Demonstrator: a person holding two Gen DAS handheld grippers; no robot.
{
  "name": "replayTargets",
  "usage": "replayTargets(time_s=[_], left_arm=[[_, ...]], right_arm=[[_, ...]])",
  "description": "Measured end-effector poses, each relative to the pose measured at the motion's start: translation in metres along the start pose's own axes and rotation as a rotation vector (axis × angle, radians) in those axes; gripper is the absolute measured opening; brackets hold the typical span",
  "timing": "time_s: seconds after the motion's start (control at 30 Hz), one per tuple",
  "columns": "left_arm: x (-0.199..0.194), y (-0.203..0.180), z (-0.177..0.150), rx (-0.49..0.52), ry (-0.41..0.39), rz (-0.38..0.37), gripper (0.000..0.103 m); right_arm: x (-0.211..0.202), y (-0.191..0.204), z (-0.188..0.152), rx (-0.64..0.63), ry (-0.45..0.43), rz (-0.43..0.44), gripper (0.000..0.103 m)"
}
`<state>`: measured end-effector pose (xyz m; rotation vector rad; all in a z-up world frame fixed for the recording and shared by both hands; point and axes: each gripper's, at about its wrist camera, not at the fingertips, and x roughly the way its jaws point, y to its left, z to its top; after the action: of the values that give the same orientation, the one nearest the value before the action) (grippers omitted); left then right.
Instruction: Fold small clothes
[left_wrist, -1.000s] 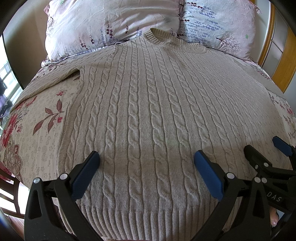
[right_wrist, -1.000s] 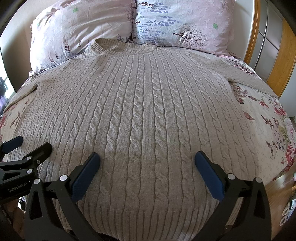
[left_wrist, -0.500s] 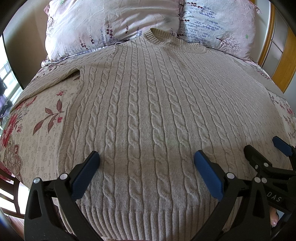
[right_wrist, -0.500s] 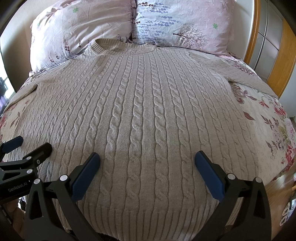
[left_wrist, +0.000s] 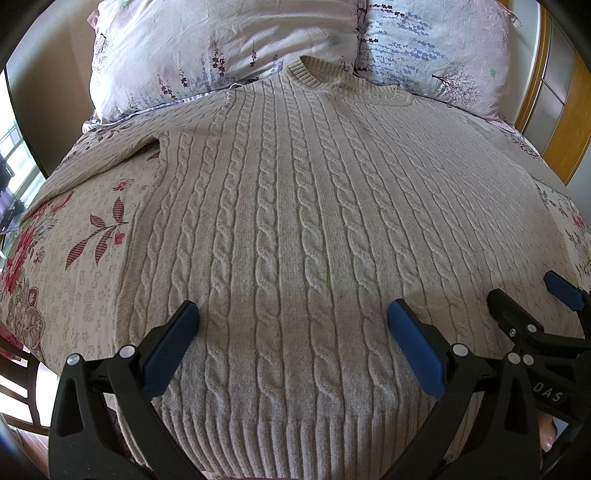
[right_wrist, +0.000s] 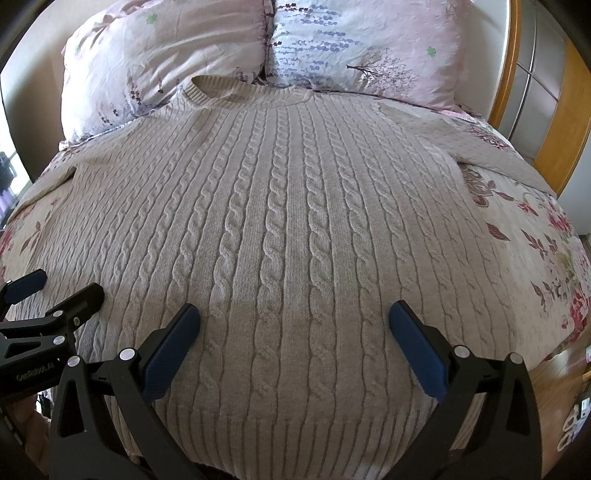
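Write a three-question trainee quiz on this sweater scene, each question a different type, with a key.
1. True or false: the left gripper is shut on the sweater.
2. The sweater's collar points toward: A) the pillows B) the grippers C) the wooden headboard side.
3. Fill in: the sweater lies spread ____ on the floral bedspread.

Key:
1. False; both it and the right gripper are open, near the hem.
2. A.
3. Flat.

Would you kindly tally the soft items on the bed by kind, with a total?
Cable-knit sweater: 1
Pillows: 2, one on the left and one on the right
Floral bedspread: 1
Total: 4
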<state>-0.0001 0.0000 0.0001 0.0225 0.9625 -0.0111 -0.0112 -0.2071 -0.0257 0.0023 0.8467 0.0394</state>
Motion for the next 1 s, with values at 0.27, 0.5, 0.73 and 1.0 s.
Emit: replayTargets(time_s=[0.27, 0.5, 0.73, 1.0], left_arm=[[0.002, 0.002, 0.001, 0.007, 0.017, -0.003, 0.101], [0.006, 0.001, 0.011, 0.042, 0.081, -0.023, 0.101], [0.011, 0.012, 0.037, 0.027, 0.065, -0.097, 0.101], [0.003, 0.011, 0.091, 0.128, -0.104, 0.041, 0.101]], right_arm=[[0.000, 0.000, 0.006, -0.023, -0.002, 0.013, 0.102], [0.000, -0.008, 0.012, -0.107, -0.043, 0.099, 0.102], [-0.007, -0.056, 0.047, 0.004, -0.096, 0.146, 0.102], [0.012, -0.236, 0.117, 0.533, -0.117, 0.065, 0.074]])
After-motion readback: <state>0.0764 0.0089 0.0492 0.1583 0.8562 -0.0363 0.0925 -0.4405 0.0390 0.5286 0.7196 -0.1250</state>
